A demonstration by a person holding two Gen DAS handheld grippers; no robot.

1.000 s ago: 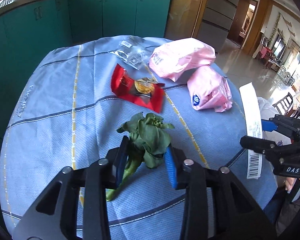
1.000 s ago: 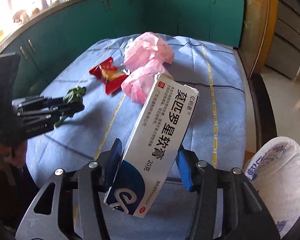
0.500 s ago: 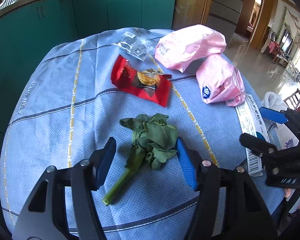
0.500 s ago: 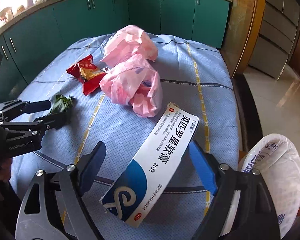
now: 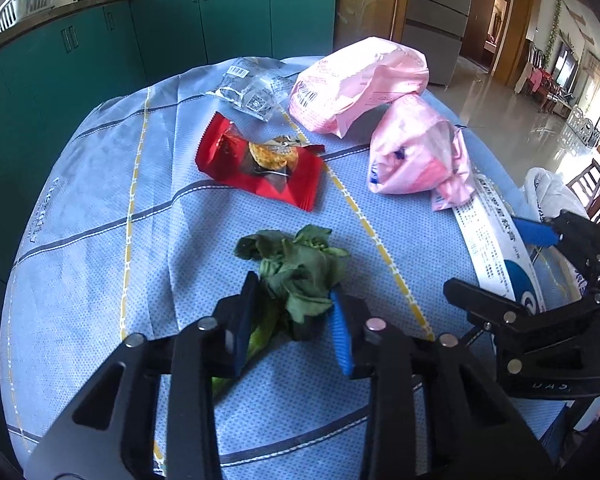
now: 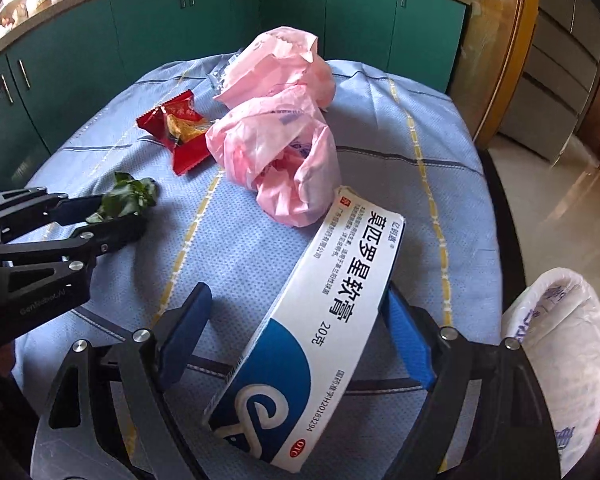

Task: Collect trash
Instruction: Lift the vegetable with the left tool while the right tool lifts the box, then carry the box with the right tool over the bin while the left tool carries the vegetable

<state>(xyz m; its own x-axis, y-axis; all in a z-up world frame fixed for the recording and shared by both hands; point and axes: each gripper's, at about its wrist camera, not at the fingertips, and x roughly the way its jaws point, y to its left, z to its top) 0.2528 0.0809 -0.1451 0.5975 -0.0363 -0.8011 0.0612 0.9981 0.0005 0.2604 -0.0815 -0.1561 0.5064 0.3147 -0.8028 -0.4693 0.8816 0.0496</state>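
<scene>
Wilted greens (image 5: 296, 268) lie on the blue tablecloth (image 5: 100, 200). My left gripper (image 5: 292, 288) straddles them, its jaws closing, and both blue pads press the leaves. In the right wrist view the same gripper (image 6: 112, 216) grips the greens (image 6: 128, 196) at the left. A white and blue medicine box (image 6: 320, 320) lies flat on the cloth between the jaws of my right gripper (image 6: 296, 294). Those jaws are closing, with a clear gap between the left pad and the box. The left wrist view shows this gripper (image 5: 484, 256) and box (image 5: 488, 232) at the right.
A red snack wrapper (image 5: 260, 164), a clear wrapper (image 5: 248, 88) and two crumpled pink bags (image 5: 356, 84) (image 5: 416, 152) lie further back on the table. A white plastic bag (image 6: 560, 340) hangs off the table's right edge. Green cabinets stand behind.
My left jaws opened wide, then closed onto the greens. My right jaws opened and let go of the box, which dropped from a raised tilt to lie flat on the cloth.
</scene>
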